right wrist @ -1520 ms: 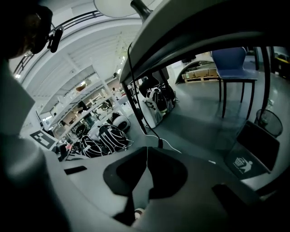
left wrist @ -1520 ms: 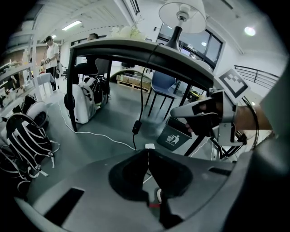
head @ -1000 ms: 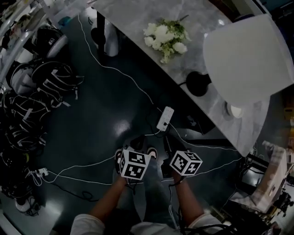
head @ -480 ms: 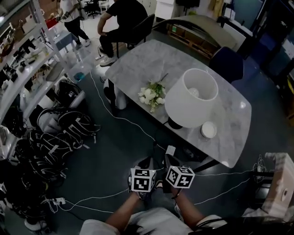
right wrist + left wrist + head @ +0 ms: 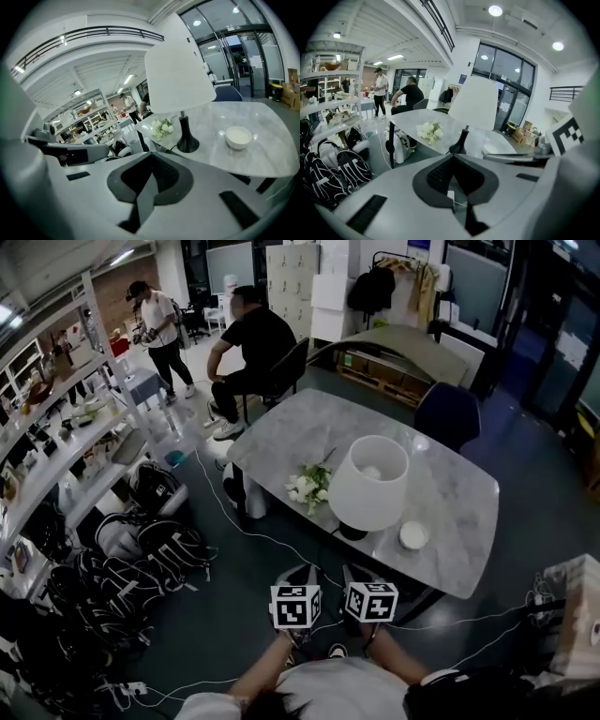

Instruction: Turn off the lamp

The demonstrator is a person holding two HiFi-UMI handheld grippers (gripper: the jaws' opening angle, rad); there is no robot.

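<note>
Though both pairs of jaws hang short of the worktop (image 5: 450,521), the lamp (image 5: 368,482) stands upright on it, straight ahead of the right gripper (image 5: 151,158) and slightly rightward of the left gripper (image 5: 453,161). The right looks nearer. Both jaws are clenched on nothing. No view shows the lamp's switch; it is perhaps on the cord.

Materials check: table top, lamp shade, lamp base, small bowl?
Rounded grey-white table top: marble or marble-look slab, veined, polished, reflecting lights. White conical lamp shade: matte, smooth; fabric or plastic, unclear. Black lamp base: smooth, slight sheen; metal or plastic. Small white round bowl: glossy, probably ceramic.
</note>
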